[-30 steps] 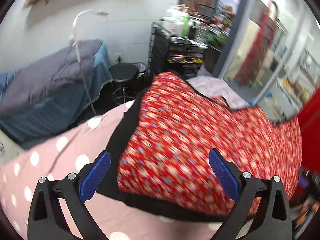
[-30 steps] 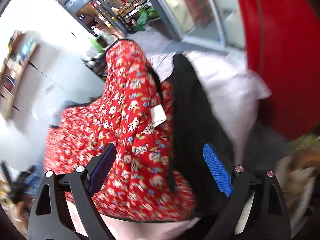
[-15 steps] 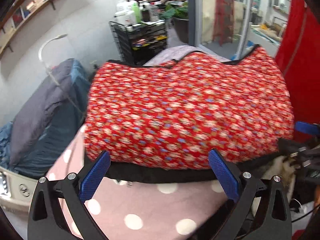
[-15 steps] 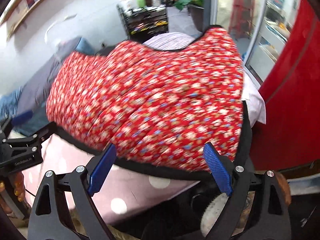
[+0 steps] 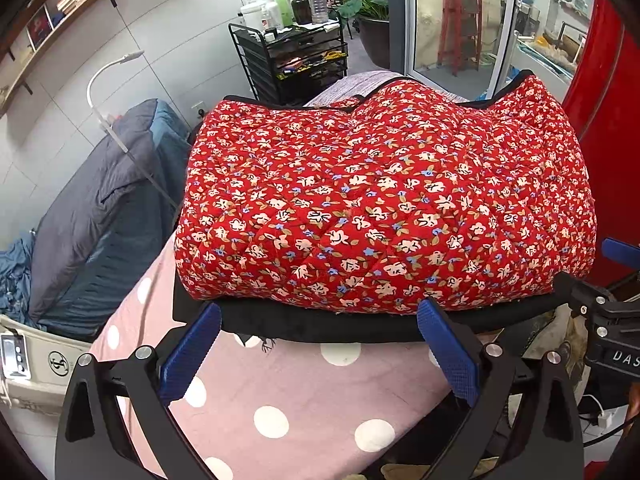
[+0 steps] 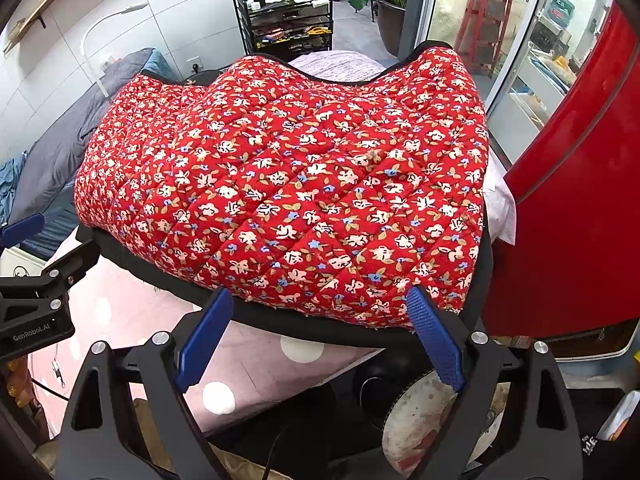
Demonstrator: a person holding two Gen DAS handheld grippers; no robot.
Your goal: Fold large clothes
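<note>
— Where folded, lying across centre frame: red floral quilted garment (image 5: pixel 384 208), black-edged, on pink polka-dot bedding (image 5: pixel 304 396), near edge just beyond both sets of fingertips.

— And upper centre?

— Black wire trolley (image 5: pixel 296 60), loaded with bottles.

— Grippers?

— Left gripper (image 5: pixel 318 344), lower frame: jaws spread wide, holding nothing. Right gripper (image 6: pixel 320 336): likewise wide apart, empty, pads clear of fabric.
</note>
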